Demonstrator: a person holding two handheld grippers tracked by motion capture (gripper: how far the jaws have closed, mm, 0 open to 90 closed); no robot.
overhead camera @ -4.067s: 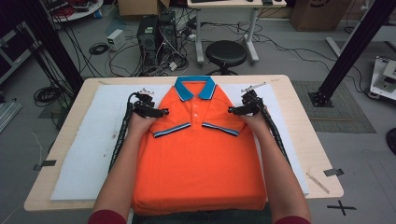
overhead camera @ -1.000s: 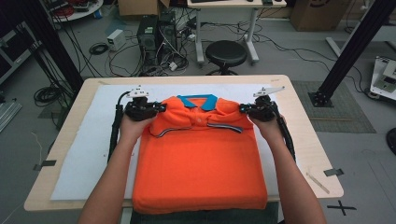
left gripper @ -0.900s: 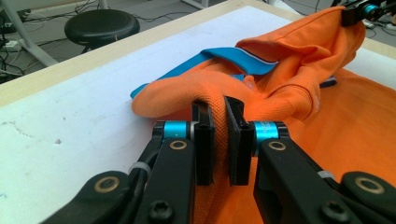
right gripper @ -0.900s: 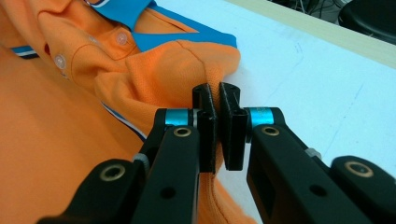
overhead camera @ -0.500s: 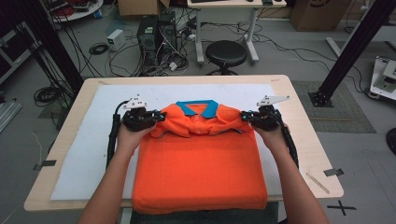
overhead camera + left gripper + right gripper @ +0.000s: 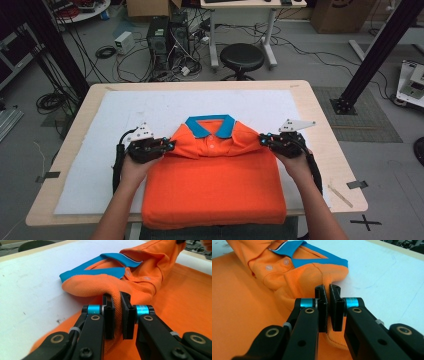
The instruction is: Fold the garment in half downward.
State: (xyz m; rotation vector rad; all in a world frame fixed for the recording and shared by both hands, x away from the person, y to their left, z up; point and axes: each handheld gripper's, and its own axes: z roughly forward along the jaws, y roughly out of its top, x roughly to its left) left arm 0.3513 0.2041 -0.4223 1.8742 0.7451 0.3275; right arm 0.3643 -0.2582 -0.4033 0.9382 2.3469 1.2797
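Folding noted: the orange polo shirt (image 6: 215, 185) lies on the white sheet (image 6: 95, 165) at the table's (image 6: 327, 145) near edge, its upper part doubled toward me, blue collar (image 6: 210, 126) on top. I have my left gripper (image 6: 167, 146) pinching the fold's left edge, right gripper (image 6: 264, 139) pinching the right; both jaw pairs press on cloth

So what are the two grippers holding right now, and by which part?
Both hold the orange shirt: the left gripper and the right gripper each pinch a fabric fold at a shoulder edge beside the collar.
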